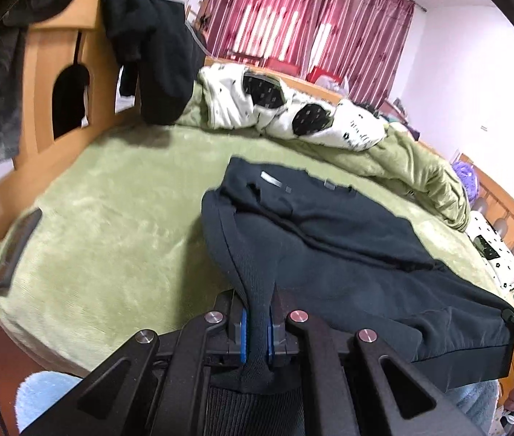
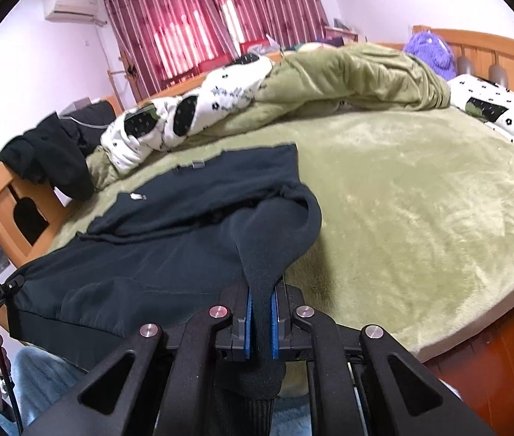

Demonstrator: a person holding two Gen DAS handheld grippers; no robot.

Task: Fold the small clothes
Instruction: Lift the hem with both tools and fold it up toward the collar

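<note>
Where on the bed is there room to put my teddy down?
Bare green blanket lies right of the dark sweater, toward the pillow. Another bare patch sits between the sweater and the wooden footboard. The far side is crowded with the bunched quilt. Both tongs, left and right, grip the sweater.

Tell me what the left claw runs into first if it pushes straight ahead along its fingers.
The left claw, shut on the ribbed cuff of the dark sweater, would likely press into the sweater's bunched sleeve first, then its body lying on the green blanket. Depth is uncertain.
</note>
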